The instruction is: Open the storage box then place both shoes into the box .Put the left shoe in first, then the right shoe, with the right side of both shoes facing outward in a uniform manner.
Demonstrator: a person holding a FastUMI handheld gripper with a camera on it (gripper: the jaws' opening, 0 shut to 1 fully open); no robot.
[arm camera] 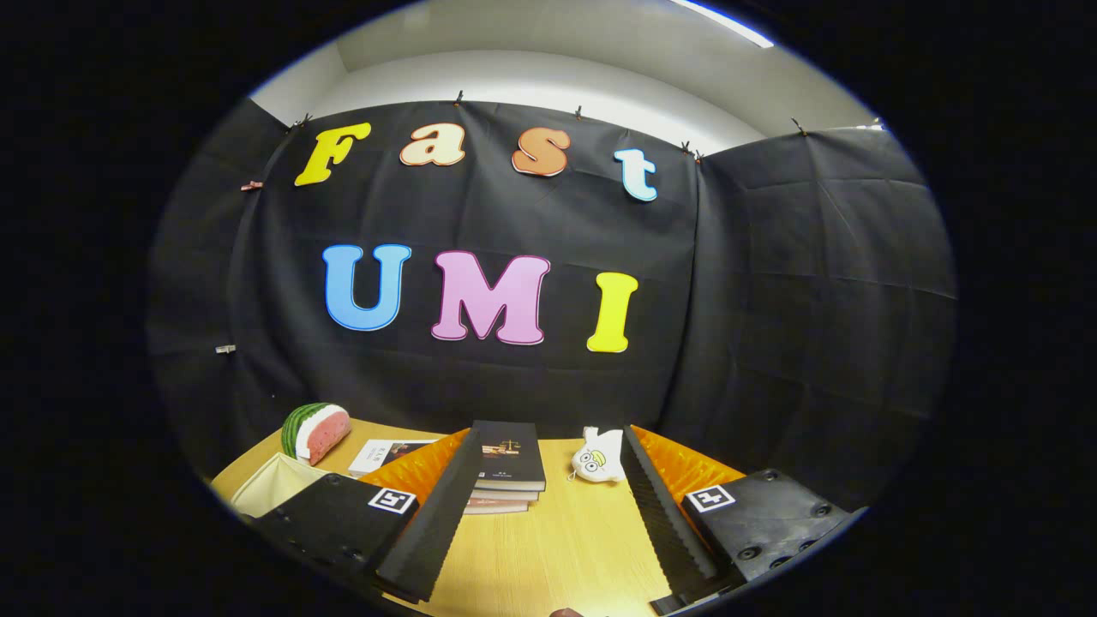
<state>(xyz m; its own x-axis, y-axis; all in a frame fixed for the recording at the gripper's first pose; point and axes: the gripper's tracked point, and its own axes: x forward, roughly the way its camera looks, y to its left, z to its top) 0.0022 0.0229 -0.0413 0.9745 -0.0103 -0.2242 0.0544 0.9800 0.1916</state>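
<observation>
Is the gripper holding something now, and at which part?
Nothing is held: the gripper is open, with bare table between its fingers.

A pale wooden tabletop (548,548) with fine straight grain and a smooth, faintly sheened finish is seen. A stack of books (506,470) is topped by a black, glossy hardcover. A soft white cloth toy (597,456) looks matt. A watermelon-slice model (315,432) appears foamy and dull. The gripper (548,506), spread wide, has ribbed, matt inner pads (433,523).
</observation>
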